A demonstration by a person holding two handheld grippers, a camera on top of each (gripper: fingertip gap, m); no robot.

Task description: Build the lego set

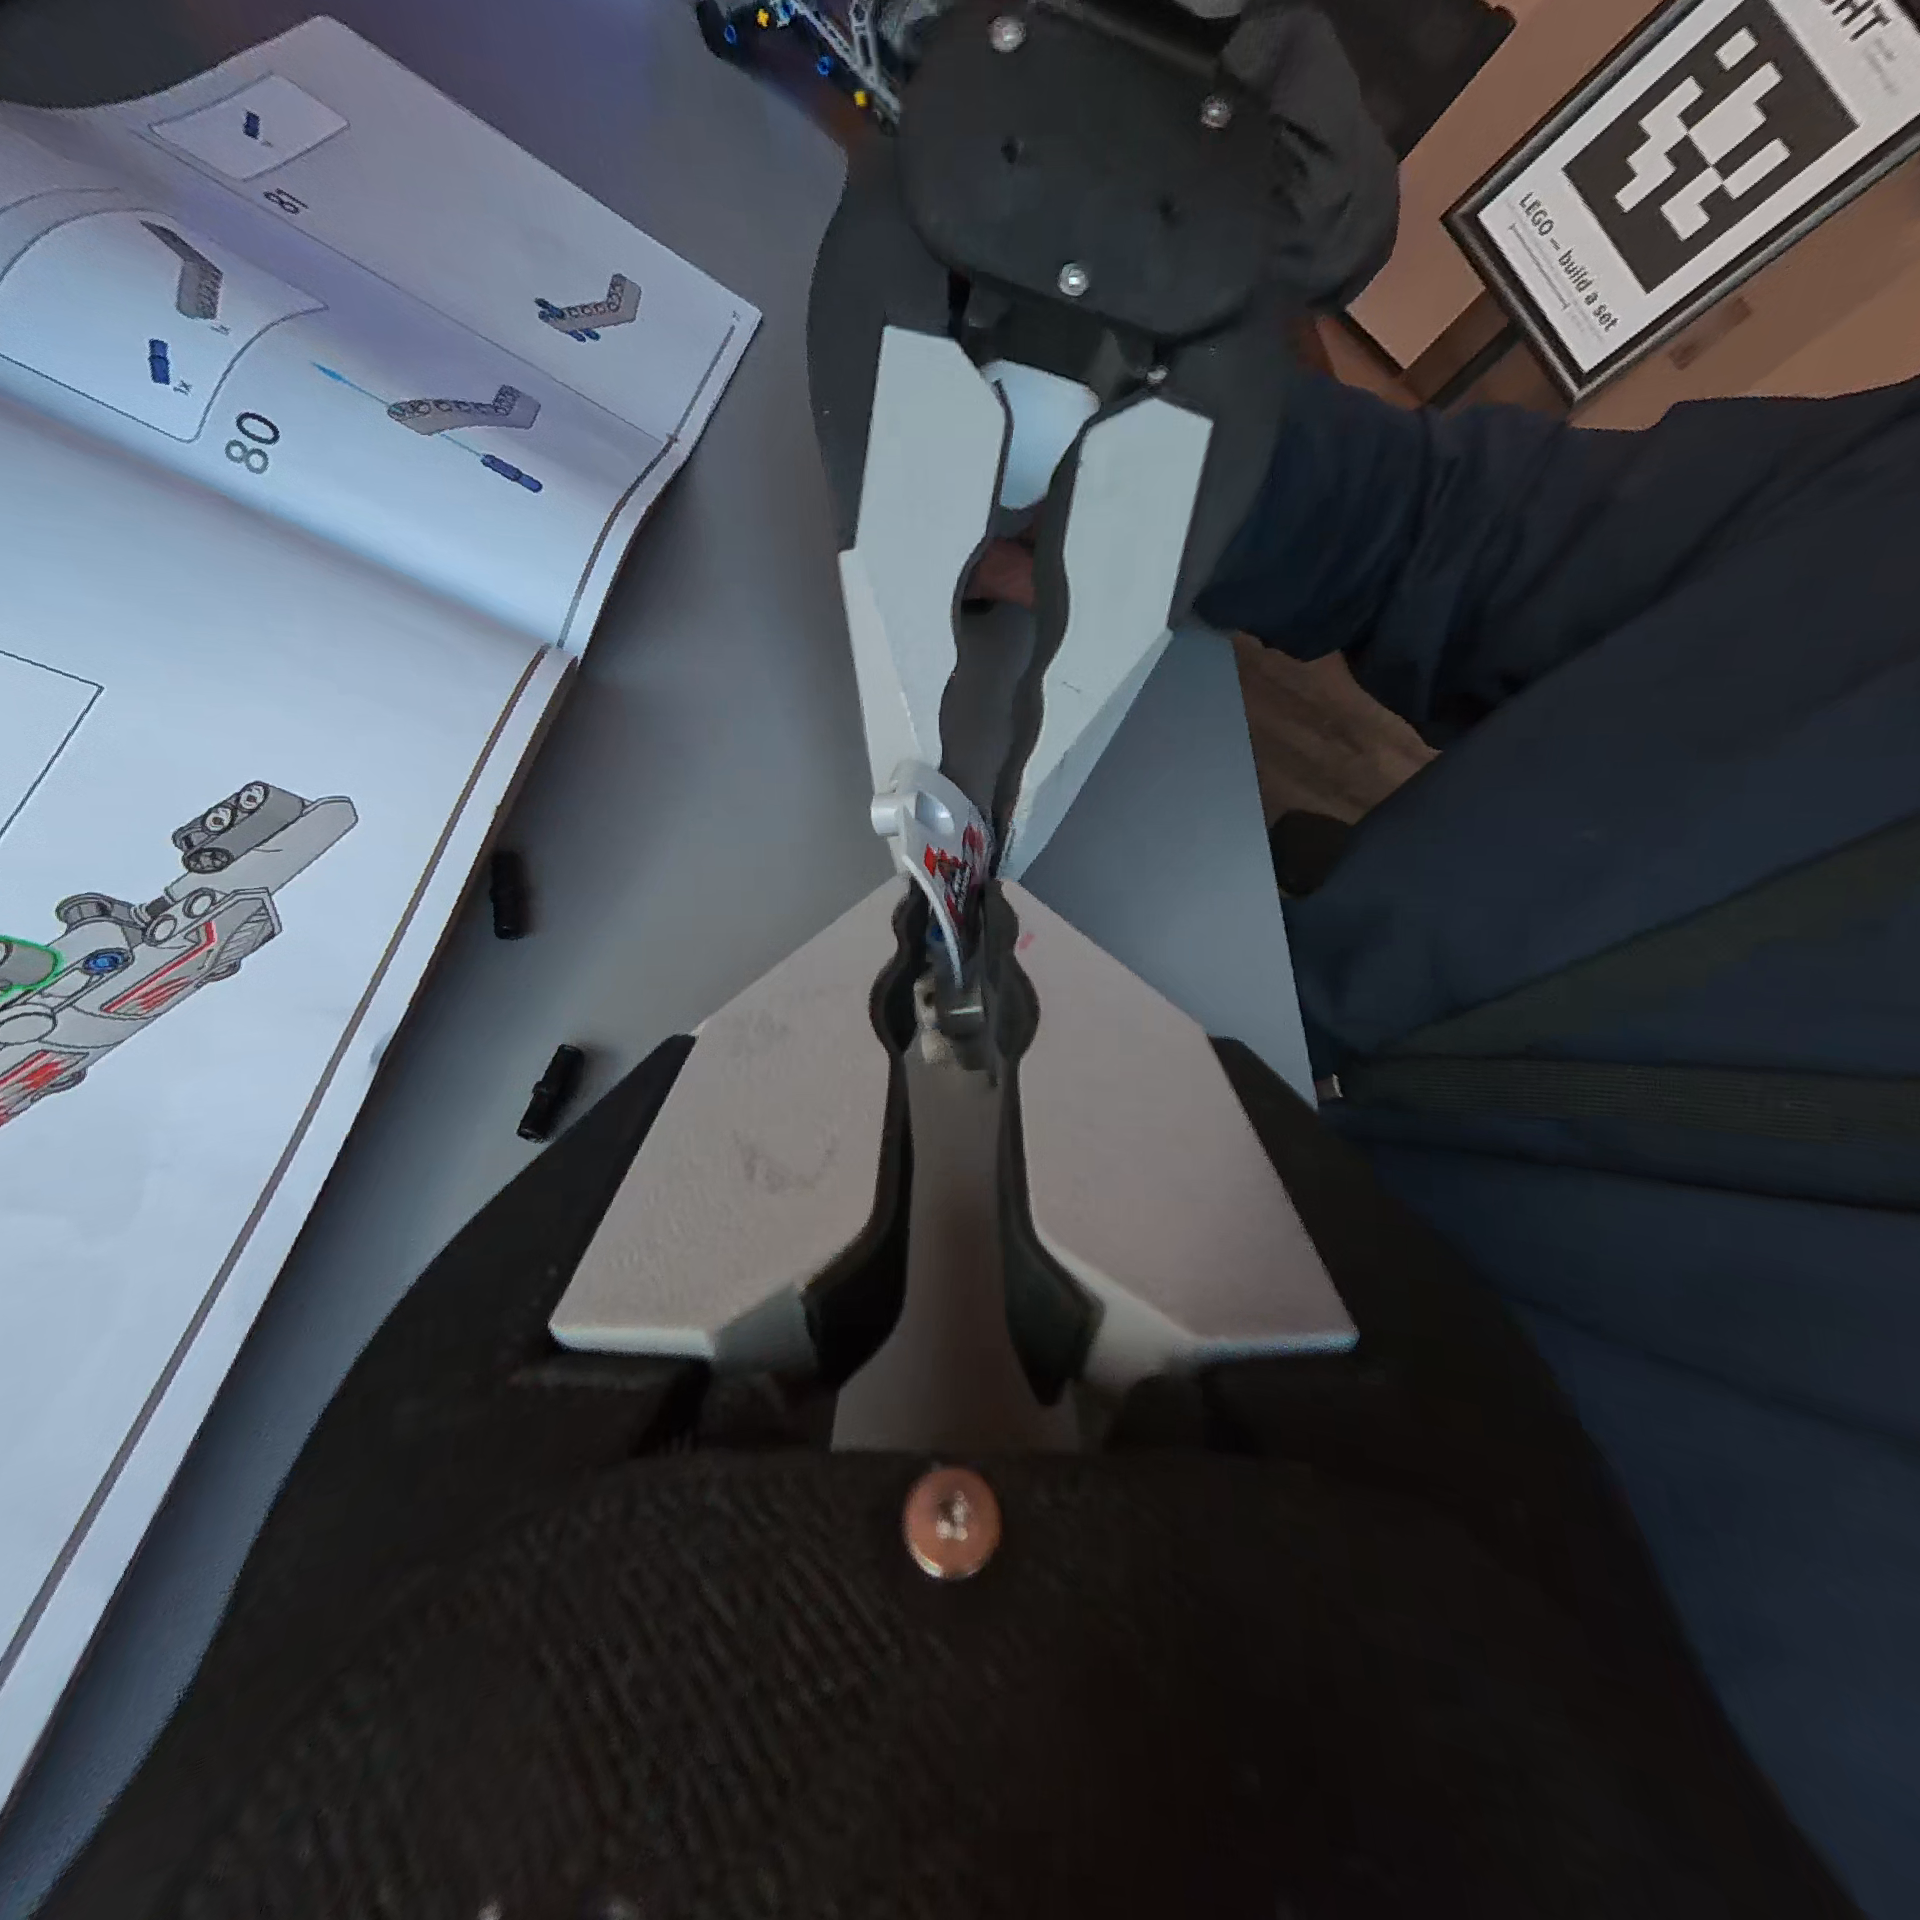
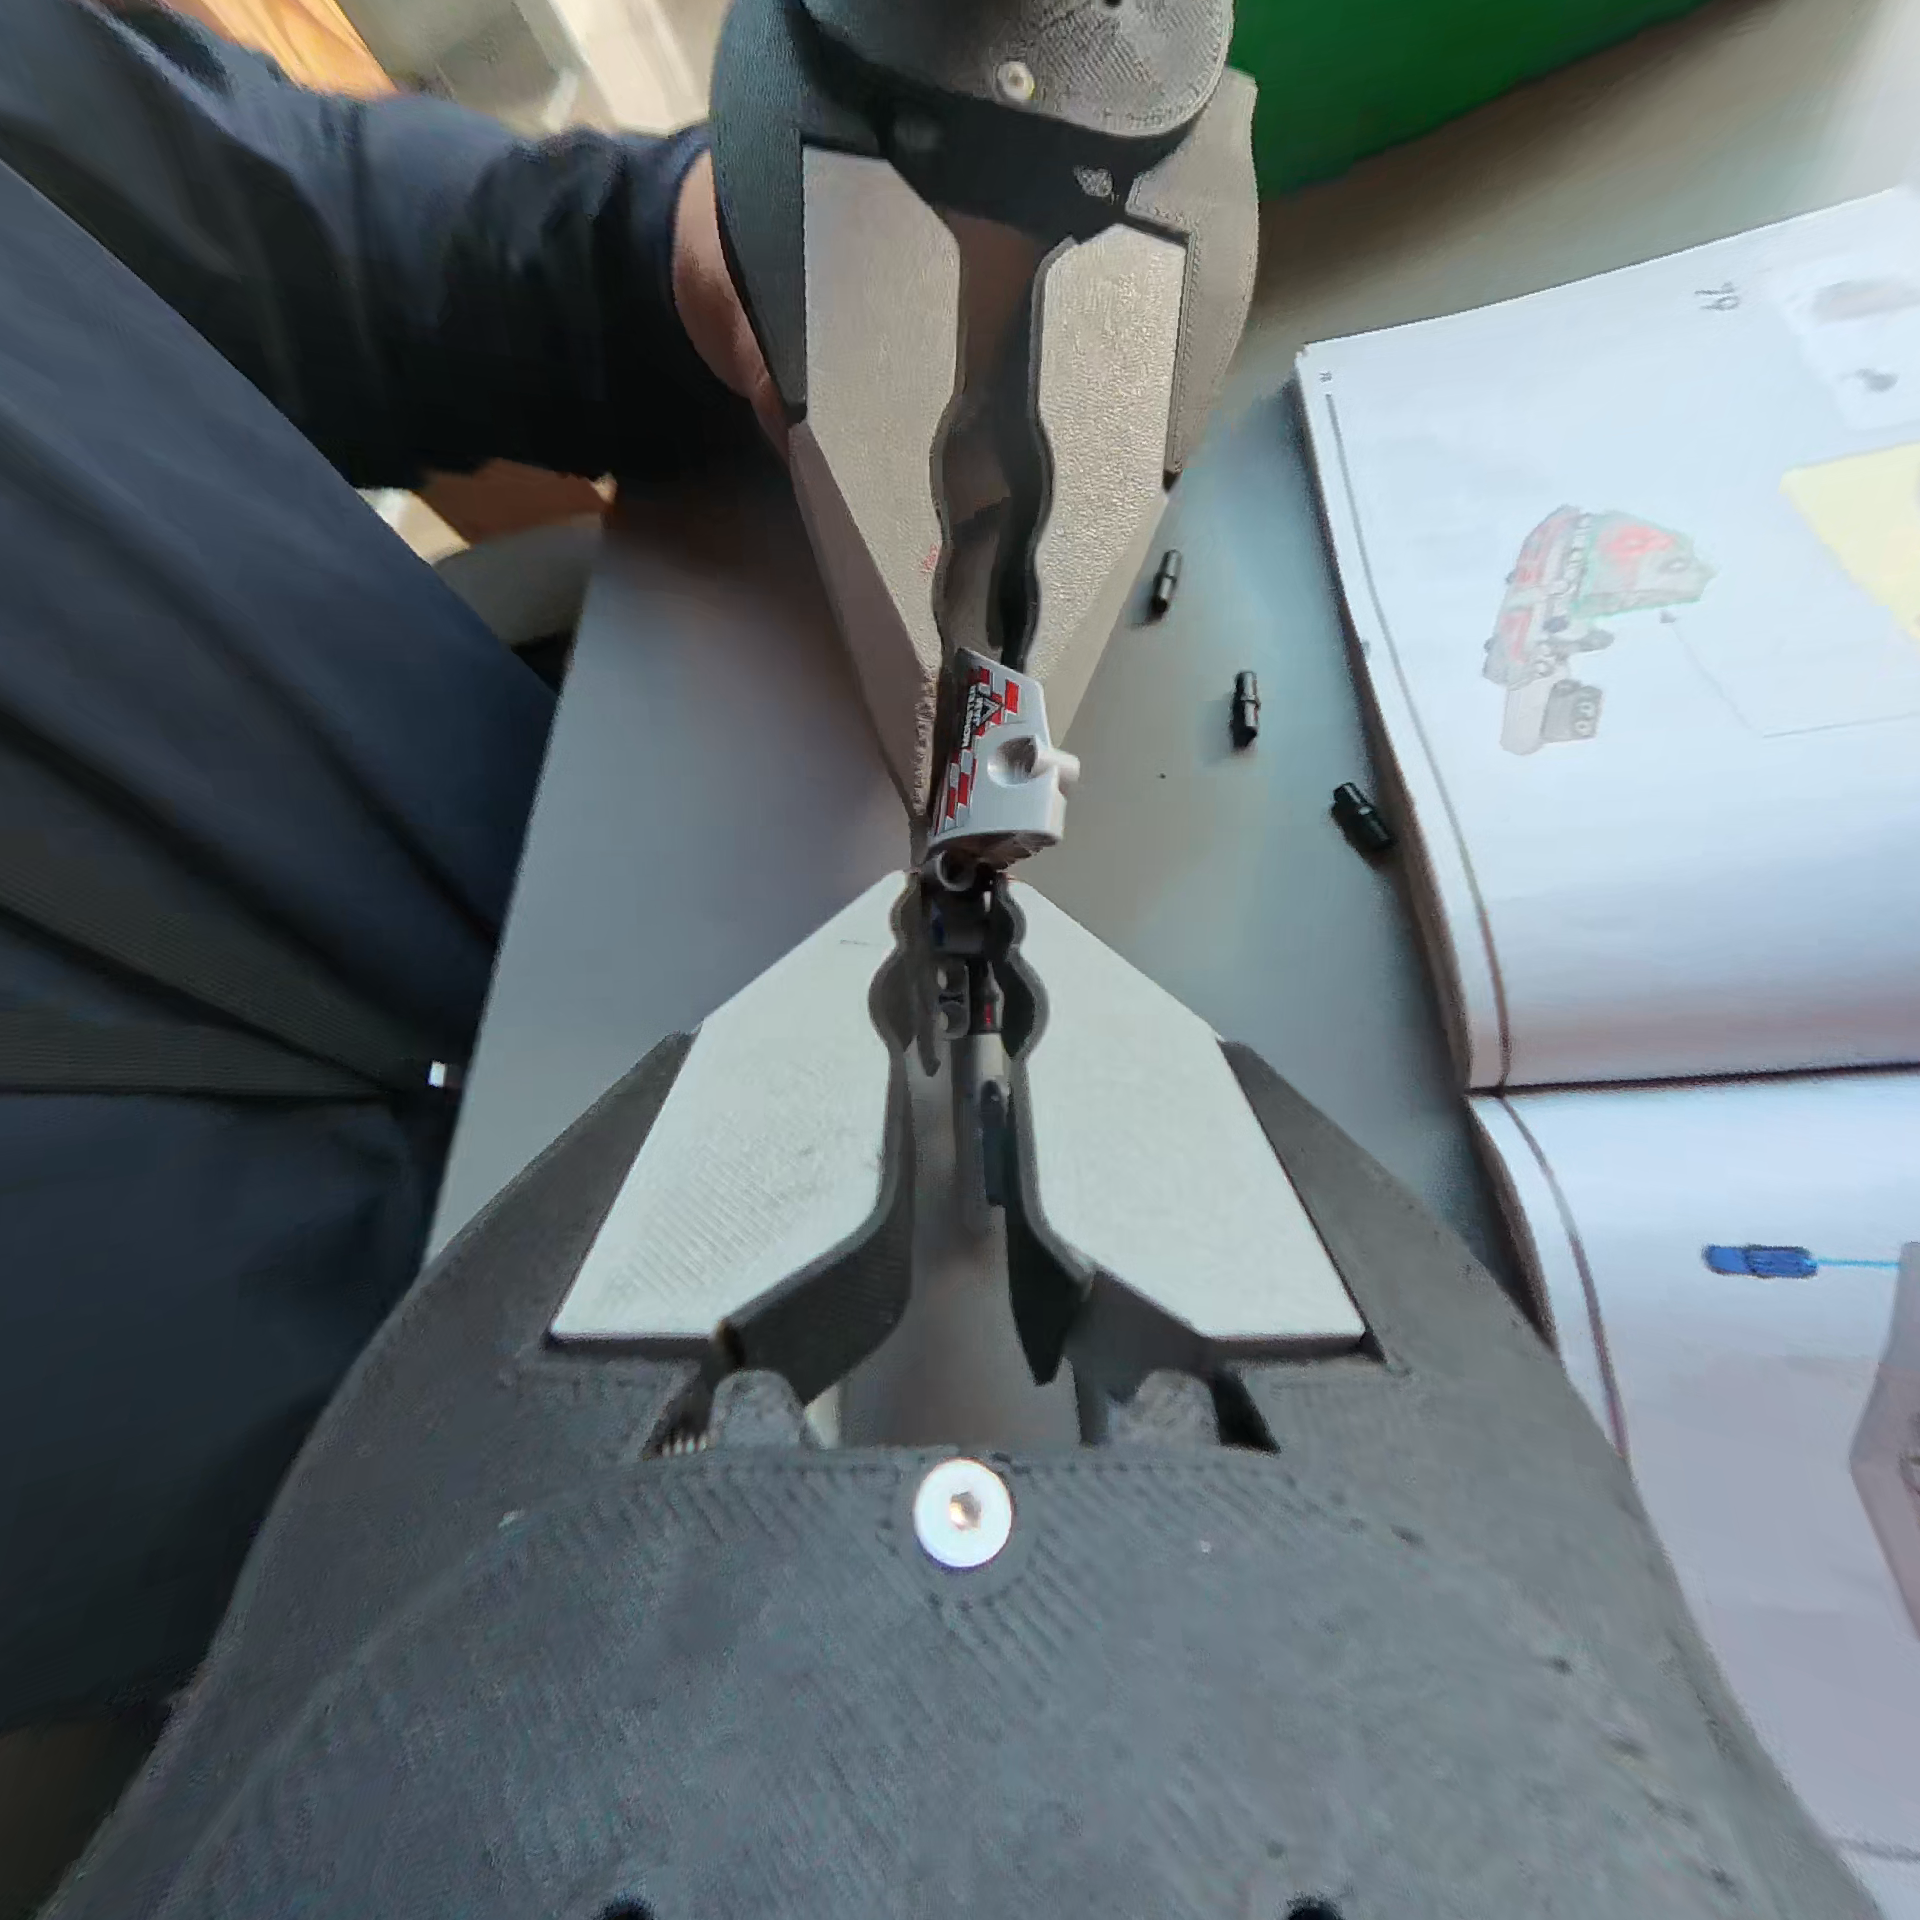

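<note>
The left claw (image 1: pixel 951 914) and right claw (image 2: pixel 961 894) meet tip to tip above the bench (image 1: pixel 707 644). Both are clamped on one small grey Lego assembly (image 2: pixel 997 769).

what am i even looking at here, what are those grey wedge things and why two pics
Those grey wedges are the fingers of two hand-held grippers; a person in dark sleeves works one with each hand. Each picture comes from a camera on one gripper, looking along its own fingers, so the other gripper faces it from the top. The left gripper and the right gripper meet tip to tip, both shut on one small lego assembly, grey with red and white markings. On the grey table lie an open instruction booklet and a few loose black pins. A framed sign shows at the top right of the left view.
</note>
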